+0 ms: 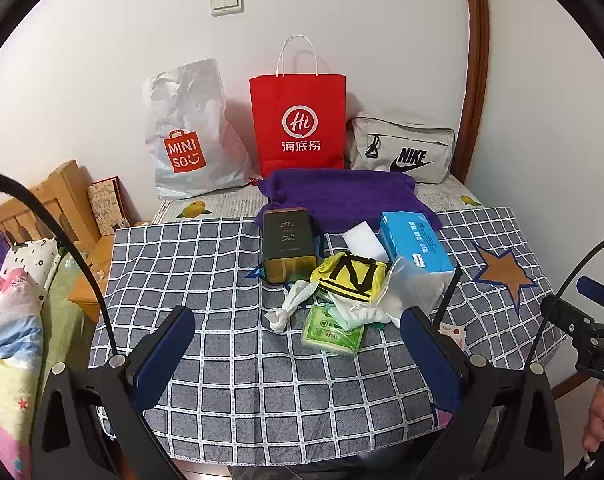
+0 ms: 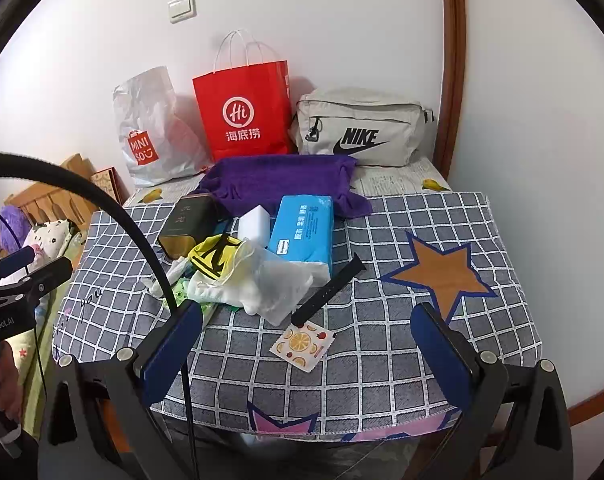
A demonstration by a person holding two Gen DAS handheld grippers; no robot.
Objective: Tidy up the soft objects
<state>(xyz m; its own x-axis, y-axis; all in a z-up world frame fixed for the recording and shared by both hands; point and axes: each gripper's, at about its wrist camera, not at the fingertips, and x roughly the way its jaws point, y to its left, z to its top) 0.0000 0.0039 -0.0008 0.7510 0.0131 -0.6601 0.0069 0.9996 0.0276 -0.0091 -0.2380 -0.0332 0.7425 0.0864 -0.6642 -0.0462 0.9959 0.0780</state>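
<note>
Both jaws wide, nothing between them, tilted down over the checked tabletop [image 1: 206, 264].

Left gripper [image 1: 298, 344]: green packet [image 1: 332, 334] just ahead, then white cloths [image 1: 358, 312], yellow-black fabric [image 1: 352, 276], dark tin [image 1: 288, 246]. Right gripper [image 2: 306, 346]: fruit-print sachet [image 2: 303, 345] between my fingers' lines, black strap [image 2: 329, 290], blue tissue pack [image 2: 302, 232]. Behind: purple towel [image 2: 278, 180], red bag [image 2: 242, 112], grey pouch [image 2: 362, 128].

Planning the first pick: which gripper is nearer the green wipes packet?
Left. The left gripper hangs open just before the green wipes packet; the right gripper sits further right, the packet beyond its left finger.
</note>
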